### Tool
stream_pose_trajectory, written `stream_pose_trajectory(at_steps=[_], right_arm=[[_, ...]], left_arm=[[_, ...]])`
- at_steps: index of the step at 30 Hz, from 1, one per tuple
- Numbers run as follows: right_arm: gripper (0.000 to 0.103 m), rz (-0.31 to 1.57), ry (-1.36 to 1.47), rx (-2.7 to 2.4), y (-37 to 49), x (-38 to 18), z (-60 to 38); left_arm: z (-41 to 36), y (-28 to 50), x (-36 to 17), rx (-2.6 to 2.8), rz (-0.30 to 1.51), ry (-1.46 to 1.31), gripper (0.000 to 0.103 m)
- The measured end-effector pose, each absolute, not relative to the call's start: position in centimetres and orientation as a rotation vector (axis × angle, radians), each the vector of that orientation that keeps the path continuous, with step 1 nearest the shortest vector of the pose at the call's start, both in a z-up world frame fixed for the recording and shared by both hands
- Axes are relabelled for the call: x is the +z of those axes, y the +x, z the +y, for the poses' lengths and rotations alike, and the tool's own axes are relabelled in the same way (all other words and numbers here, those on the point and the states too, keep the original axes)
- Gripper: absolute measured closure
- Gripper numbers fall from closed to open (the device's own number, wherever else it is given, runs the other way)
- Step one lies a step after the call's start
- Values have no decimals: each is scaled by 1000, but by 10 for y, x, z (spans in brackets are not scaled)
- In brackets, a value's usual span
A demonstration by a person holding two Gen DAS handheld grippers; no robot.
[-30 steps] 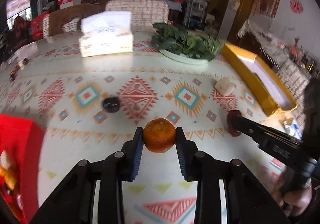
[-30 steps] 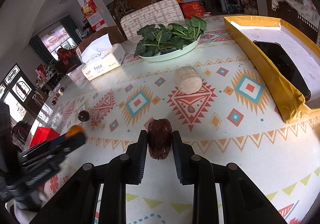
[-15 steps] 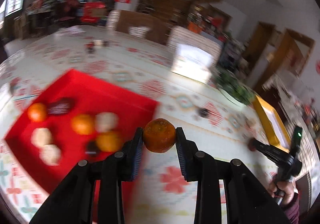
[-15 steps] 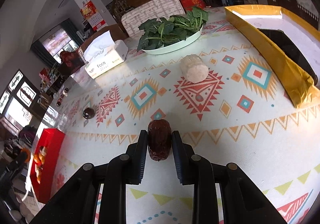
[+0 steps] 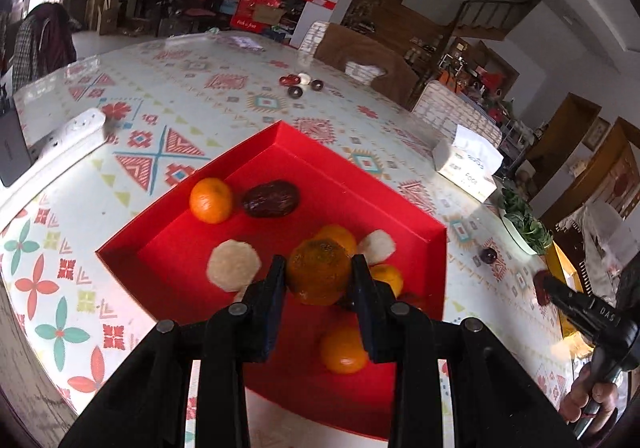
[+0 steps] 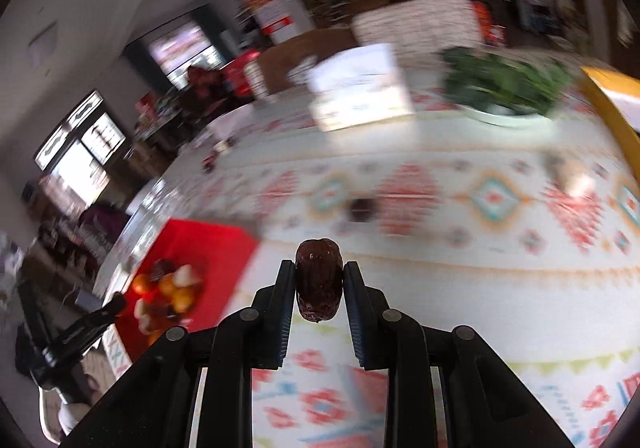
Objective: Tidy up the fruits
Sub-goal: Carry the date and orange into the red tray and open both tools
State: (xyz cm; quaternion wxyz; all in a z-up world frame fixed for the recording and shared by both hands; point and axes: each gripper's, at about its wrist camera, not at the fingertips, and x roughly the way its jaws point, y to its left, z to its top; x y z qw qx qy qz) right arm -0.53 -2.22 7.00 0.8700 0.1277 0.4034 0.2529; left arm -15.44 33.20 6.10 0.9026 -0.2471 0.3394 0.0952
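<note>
right gripper [image 6: 319, 284] clamps dark red date [image 6: 318, 280] above patterned table [image 6: 480, 288]. red tray [image 6: 224, 248] with fruit lower left; tissue box [image 6: 360, 91], greens plate [image 6: 508, 81] behind, blurred.

Orange mandarin [image 5: 318, 272] above the red tray [image 5: 280, 135]; dark date [image 6: 319, 280] above the table.

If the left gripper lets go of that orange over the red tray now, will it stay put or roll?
The orange is round, so it would probably roll some. The red tray has raised walls that should contain it. It may knock the fruit already lying close below.
</note>
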Motion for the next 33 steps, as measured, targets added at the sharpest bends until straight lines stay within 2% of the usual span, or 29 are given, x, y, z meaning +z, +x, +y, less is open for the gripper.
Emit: stream_pose_trajectory(at_steps=[6, 15, 18, 23, 27, 29, 33], right_arm=[[76, 876, 166, 667, -4, 72, 73], [76, 927, 24, 702, 11, 50, 155], [76, 933, -8, 689, 17, 45, 166], [76, 935, -30, 679, 26, 39, 178], [76, 935, -28, 675, 24, 39, 178], [75, 922, -22, 676, 21, 43, 176], [71, 894, 3, 673, 14, 55, 163]], left_arm=[[334, -150, 47, 177, 739, -505, 72], [341, -141, 34, 151, 763, -530, 72], [344, -141, 35, 139, 758, -542, 68], [343, -142, 39, 133, 750, -540, 50], [341, -143, 43, 131, 748, -534, 46], [340, -144, 44, 130, 748, -536, 40], [338, -144, 47, 130, 746, -526, 39]])
